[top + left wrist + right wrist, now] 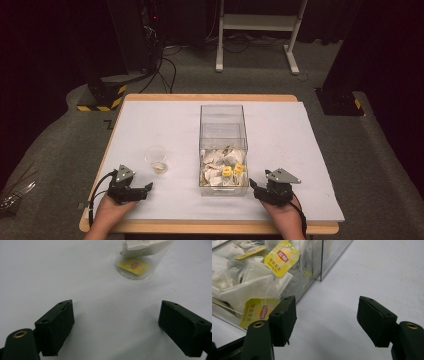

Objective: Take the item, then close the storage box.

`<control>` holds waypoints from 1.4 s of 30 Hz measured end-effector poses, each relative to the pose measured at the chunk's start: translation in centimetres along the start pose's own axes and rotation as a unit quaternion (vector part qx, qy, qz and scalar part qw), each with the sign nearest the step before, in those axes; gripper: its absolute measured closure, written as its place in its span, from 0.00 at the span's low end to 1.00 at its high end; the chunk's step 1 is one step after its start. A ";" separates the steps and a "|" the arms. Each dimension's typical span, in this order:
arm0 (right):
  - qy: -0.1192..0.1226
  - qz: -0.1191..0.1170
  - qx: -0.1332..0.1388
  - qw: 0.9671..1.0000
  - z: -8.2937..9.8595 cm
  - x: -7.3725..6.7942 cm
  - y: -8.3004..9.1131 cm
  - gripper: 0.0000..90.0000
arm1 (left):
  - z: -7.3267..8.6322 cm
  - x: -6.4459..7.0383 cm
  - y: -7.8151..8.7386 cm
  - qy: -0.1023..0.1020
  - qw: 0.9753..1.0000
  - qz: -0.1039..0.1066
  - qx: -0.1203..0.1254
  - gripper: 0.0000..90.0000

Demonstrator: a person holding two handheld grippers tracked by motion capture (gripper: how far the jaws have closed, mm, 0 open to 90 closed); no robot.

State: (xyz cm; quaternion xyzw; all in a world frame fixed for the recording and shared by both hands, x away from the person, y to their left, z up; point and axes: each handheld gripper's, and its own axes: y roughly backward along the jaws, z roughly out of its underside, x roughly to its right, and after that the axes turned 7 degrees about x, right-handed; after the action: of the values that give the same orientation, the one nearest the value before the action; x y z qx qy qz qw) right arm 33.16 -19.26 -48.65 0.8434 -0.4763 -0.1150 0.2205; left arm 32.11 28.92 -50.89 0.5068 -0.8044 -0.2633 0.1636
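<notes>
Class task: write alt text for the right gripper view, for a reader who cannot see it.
A clear plastic box packed with white paper tea bags bearing yellow square tags stands on a white table cover, at upper left. The right gripper rises from the bottom edge, black jaws wide apart and empty, the left jaw close to the box wall.

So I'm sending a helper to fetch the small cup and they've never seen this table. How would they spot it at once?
Start at the tall clear box of tea bags in the middle of the white table cover. Just to its left, ahead of the left gripper, stands the small clear plastic cup. It is round and low, holding a single tea bag with a yellow tag.
</notes>
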 end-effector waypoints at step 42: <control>0.005 -0.010 0.070 0.997 -2.8 -0.4 3.3 0.37 | 0.0 -0.1 0.0 -0.001 1.000 0.003 0.000 0.15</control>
State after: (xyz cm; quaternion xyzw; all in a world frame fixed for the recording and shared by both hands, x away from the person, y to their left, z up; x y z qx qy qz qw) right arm 31.61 -19.68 -44.67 0.8620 -0.4736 -0.0794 0.1623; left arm 32.19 28.97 -50.90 0.5037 -0.8062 -0.2635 0.1640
